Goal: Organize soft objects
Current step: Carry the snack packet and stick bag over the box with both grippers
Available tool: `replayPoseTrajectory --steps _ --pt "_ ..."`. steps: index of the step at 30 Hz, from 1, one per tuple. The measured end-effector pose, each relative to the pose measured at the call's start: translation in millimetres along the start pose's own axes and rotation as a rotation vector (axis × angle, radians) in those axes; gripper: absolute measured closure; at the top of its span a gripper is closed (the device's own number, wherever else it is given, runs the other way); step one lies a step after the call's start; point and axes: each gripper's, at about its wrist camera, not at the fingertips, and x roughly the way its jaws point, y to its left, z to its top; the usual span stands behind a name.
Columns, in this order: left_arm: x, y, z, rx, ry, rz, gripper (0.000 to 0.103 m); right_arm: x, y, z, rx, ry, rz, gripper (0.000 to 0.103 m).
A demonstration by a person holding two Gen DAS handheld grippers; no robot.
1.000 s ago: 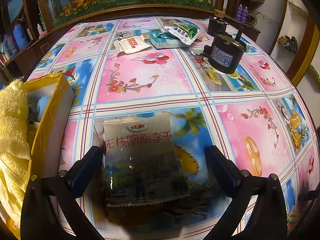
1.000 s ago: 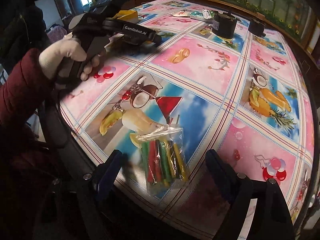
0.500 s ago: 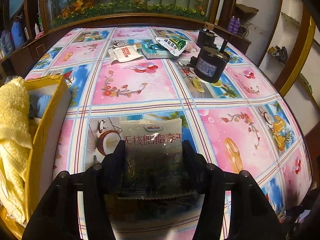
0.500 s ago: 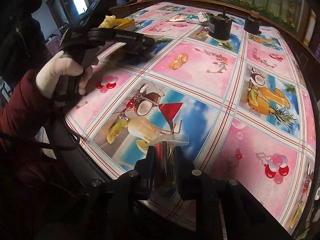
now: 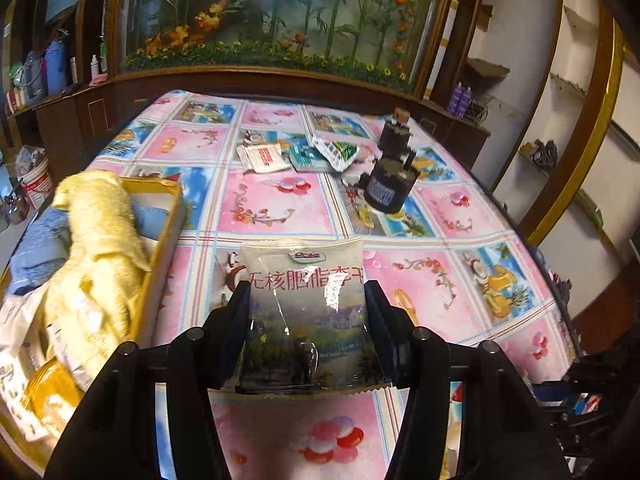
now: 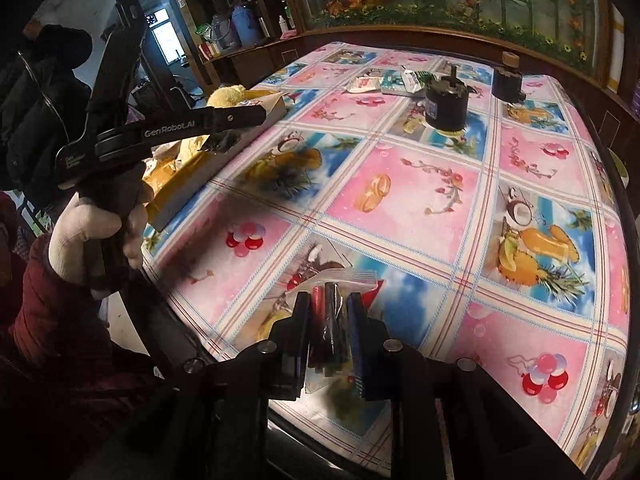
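Observation:
My left gripper point(image 5: 306, 300) is shut on a snack pouch point(image 5: 308, 312) with Chinese lettering, held clear above the patterned tablecloth point(image 5: 280, 200). To its left stands a yellow cardboard box point(image 5: 160, 248) with a yellow towel point(image 5: 100, 240) and a blue cloth point(image 5: 36, 248) in it. My right gripper point(image 6: 329, 312) is shut on a clear zip bag of coloured sticks point(image 6: 332, 320), lifted near the table's front edge. In the right wrist view a person's gloved hand point(image 6: 84, 236) holds the left gripper's handle point(image 6: 172, 130) over the box point(image 6: 224, 152).
Several small packets point(image 5: 296, 154) lie at the far side of the table. Two black cylindrical devices point(image 5: 390, 188) point(image 5: 395, 136) stand to the right of them. A planted glass tank point(image 5: 272, 16) and wooden cabinets close off the back. Shelves run along the right wall.
Both grippers closed from wide open onto their bags, then lifted them off the table. The left gripper with the pouch has risen and pulled back.

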Motion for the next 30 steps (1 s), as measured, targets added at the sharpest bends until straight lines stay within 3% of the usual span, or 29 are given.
replayPoseTrajectory --steps 7,14,21,30 --pt "-56.1 32.4 -2.8 -0.077 -0.090 0.033 0.049 -2.1 32.9 28.4 -0.075 -0.058 0.043 0.084" --pt "-92.0 85.1 -15.7 -0.172 -0.135 0.140 0.049 4.3 60.6 66.0 -0.123 -0.093 0.087 0.084" --pt "-96.0 125.4 -31.9 -0.263 -0.138 0.219 0.049 32.6 101.2 110.0 -0.163 -0.090 0.161 0.084" --pt "-80.6 155.5 -47.5 -0.297 -0.105 0.260 0.049 87.7 158.2 157.4 -0.207 -0.037 0.233 0.083"
